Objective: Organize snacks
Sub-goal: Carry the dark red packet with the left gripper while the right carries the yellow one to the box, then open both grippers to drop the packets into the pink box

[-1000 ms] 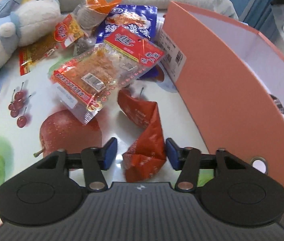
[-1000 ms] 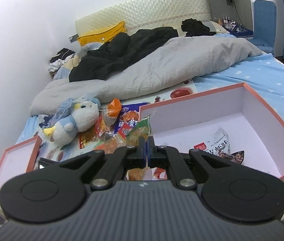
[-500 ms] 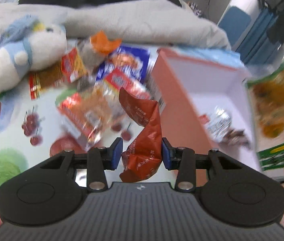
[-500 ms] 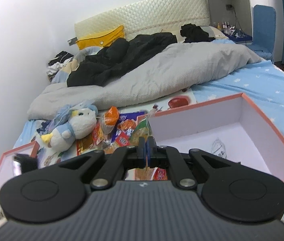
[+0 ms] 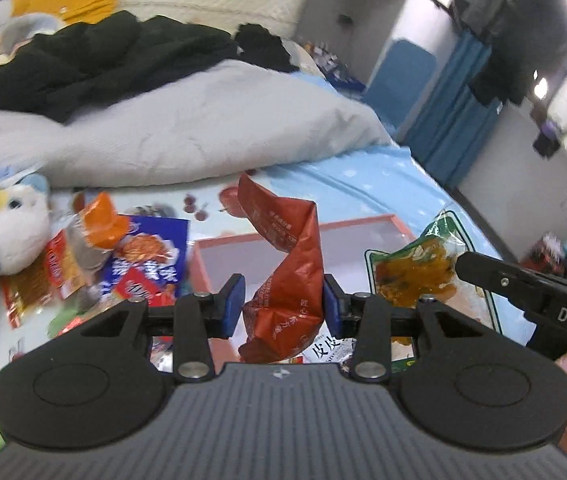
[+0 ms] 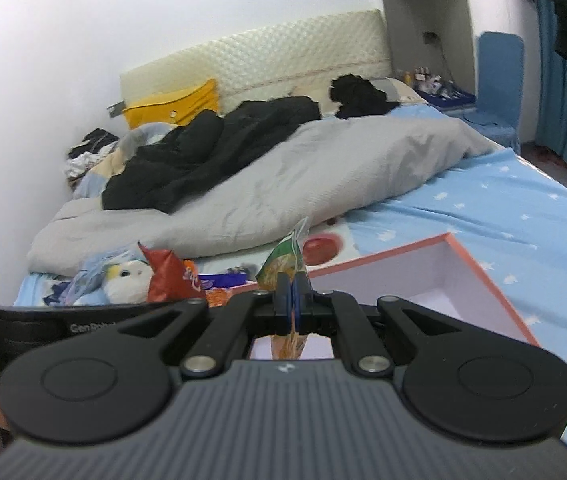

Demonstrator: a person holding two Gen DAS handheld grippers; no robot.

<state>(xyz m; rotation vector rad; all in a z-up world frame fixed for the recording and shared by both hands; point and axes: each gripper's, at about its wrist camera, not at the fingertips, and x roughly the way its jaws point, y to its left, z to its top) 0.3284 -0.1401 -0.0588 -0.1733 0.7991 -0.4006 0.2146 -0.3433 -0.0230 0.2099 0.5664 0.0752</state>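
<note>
Though blurred, red packet [image 5: 283, 280] between left tool [image 5: 282, 306] pads.

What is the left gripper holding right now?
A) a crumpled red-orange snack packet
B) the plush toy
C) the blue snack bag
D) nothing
A: the left gripper is shut on the crumpled red-orange snack packet, lifted above the pink box, while the right gripper pinches the green packet.

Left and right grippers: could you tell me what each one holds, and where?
The left gripper pinches the red snack packet near its lower end. The right gripper clamps the green snack packet around its middle.
</note>
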